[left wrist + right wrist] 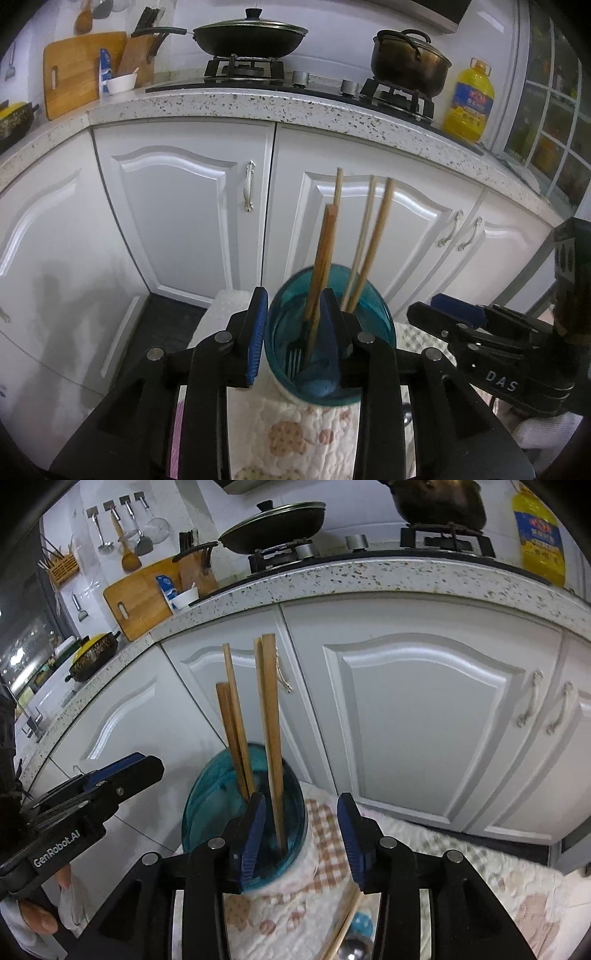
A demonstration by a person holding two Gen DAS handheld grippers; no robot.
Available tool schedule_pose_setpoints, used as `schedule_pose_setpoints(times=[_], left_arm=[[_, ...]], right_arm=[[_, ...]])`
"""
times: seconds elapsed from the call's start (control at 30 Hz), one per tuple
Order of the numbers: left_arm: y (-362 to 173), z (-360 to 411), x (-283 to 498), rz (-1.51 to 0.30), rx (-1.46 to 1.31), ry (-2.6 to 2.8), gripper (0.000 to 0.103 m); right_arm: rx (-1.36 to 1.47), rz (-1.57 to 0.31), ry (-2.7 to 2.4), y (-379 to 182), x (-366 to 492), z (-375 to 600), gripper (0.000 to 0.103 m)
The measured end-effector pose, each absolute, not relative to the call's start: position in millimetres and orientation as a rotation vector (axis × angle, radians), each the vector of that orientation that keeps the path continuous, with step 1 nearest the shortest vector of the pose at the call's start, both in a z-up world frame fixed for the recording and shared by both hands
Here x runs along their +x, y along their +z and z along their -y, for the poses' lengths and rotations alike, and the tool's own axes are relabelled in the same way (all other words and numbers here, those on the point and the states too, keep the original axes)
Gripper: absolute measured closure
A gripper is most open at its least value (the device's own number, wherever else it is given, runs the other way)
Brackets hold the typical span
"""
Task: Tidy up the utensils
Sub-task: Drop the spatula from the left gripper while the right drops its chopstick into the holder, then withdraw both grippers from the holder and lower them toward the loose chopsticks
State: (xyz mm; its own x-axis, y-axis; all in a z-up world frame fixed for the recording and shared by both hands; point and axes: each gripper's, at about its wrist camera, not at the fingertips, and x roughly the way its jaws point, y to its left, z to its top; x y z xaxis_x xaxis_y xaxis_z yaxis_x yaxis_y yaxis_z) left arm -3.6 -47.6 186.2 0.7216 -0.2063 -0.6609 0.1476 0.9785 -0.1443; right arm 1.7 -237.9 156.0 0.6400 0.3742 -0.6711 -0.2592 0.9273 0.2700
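Observation:
A teal cup (373,314) (207,812) stands on a patterned cloth (295,435). It holds several wooden chopsticks (376,243) (271,720), a dark fork (293,356) and a blue spoon (317,384). My left gripper (295,332) is open and straddles the cup's left wall, with a brown chopstick pair (325,251) rising beside its right finger. My right gripper (303,834) is also open, over the cup's right rim, with a pair of upright chopsticks between its pads and not pressed by them. Each gripper shows in the other's view (436,308) (144,762).
One chopstick (343,923) lies on the cloth (461,856) below the right gripper, beside a blue object (360,923). White cabinet doors (177,206) stand close behind the cup. Above them the counter (258,103) carries a wok (247,37), a pot (406,62) and an oil bottle (469,99).

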Motion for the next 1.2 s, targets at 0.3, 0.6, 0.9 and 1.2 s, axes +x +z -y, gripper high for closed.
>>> schedule_pose_setpoints(times=[0.3,0.6,0.9,1.2], left_arm=[[185.4,61.8,-46.0,-0.717,-0.050,-0.208,0.075],[178.3,78.6,-80.3,-0.725,-0.044,-0.229,0.072],[169.7,96.0,-105.8,-0.735,-0.028,-0.254,0.064],[163.6,106.5,-121.2,-0.756,-0.034,-0.279,0.060]], right_arm=[[0.164,-0.798,0.292,155.8,-44.3,256.8,0.061],[0.147,-0.799,0.224,153.1,-86.2,269.8,0.056],[0.151,-0.810,0.168,146.8,-119.5,285.9,0.052],[0.140,-0.805,0.123,145.9,-140.3,295.7,0.048]])
